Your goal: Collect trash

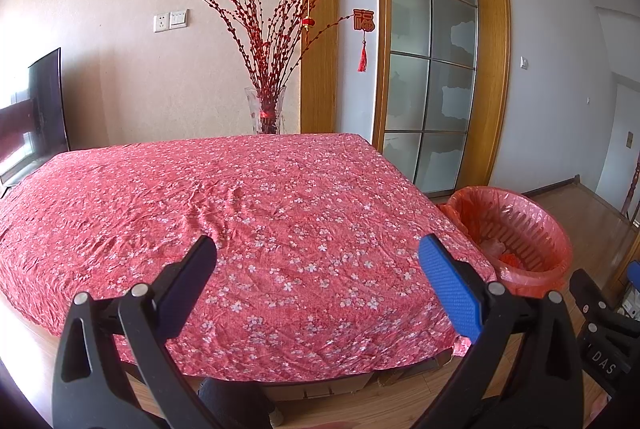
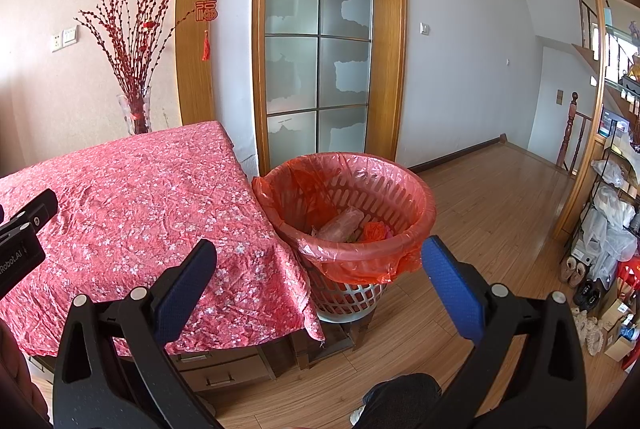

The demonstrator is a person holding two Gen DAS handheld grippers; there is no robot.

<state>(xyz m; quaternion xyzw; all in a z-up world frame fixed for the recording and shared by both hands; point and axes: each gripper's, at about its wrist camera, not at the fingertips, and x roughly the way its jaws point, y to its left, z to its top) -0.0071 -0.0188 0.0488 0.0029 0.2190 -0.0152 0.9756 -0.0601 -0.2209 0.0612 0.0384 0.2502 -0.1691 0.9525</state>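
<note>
My left wrist camera looks mostly across the table draped in a wrinkled pink-red cloth printed with small white blossoms (image 1: 280,229), and it alone shows the dark flat television screen (image 1: 44,109) at the table's far left. My right wrist camera is turned further right and gives me what the left cannot: the inside of the slotted plastic waste basket lined with a translucent orange-red bag (image 2: 348,205). In it lie a pinkish wrapped bundle (image 2: 340,223) and a crumpled orange scrap (image 2: 374,231). That view also takes in a wire shelf rack loaded with bags and boxes (image 2: 612,213) on the far right.

For writing, I read "DAS" on the black body of the right gripper (image 1: 604,363) as the left camera sees it, and "Robot.AI" on the left gripper's body (image 2: 16,257) in the right camera. A red hanging ornament with a Chinese character and tassel (image 1: 363,29) dangles from the red berry branches in a clear glass vase (image 1: 269,109).

Both grippers are spread wide with nothing between the blue pads. The left gripper (image 1: 320,269) sits over the near part of the cloth, with the basket (image 1: 516,233) off to its right, beside the table's corner. The right gripper (image 2: 320,273) frames the basket's near rim, which stands on the wooden floor touching the hanging cloth edge.
</note>
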